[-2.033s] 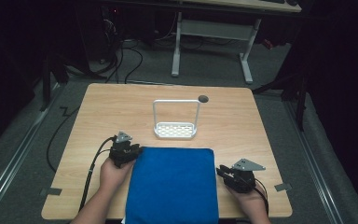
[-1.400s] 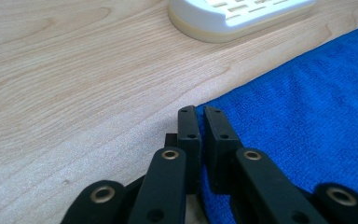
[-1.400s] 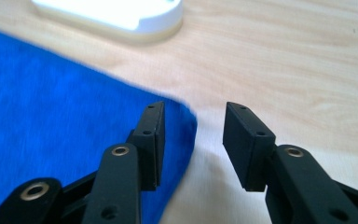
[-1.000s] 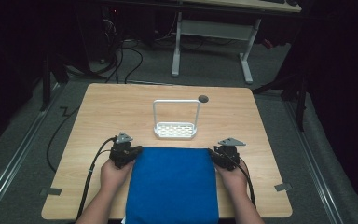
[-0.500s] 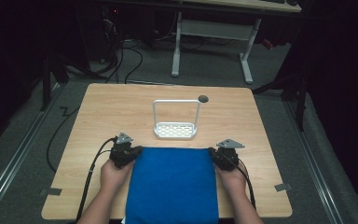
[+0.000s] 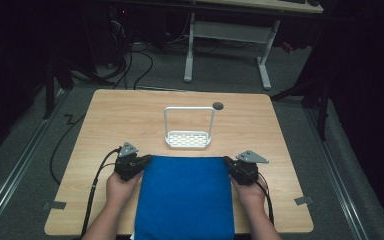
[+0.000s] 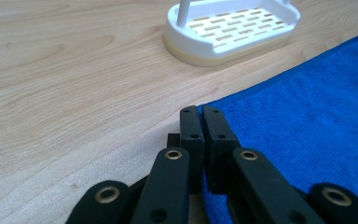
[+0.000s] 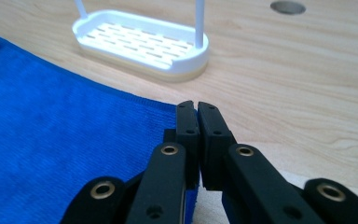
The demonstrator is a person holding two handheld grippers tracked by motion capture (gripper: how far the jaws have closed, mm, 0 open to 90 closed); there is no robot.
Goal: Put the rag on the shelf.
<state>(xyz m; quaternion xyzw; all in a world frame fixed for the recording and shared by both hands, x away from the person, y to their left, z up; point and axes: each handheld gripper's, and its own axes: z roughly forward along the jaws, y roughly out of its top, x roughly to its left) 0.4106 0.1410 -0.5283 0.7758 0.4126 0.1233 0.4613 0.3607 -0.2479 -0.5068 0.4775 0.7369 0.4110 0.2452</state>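
Blue cloth [image 6: 185, 197] is laid flat on the tabletop [image 6: 110, 120]. Its far corners are pinched by left gripper [image 7: 200, 112] and right gripper [image 8: 196, 106], fingers closed on cloth. White rack [image 6: 188, 139] is seen just beyond.

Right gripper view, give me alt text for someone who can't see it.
The right gripper, its two black jaws closed, pinches a corner of a flat blue cloth on a light wooden table. Beyond stands a white slotted plastic rack with thin upright posts.
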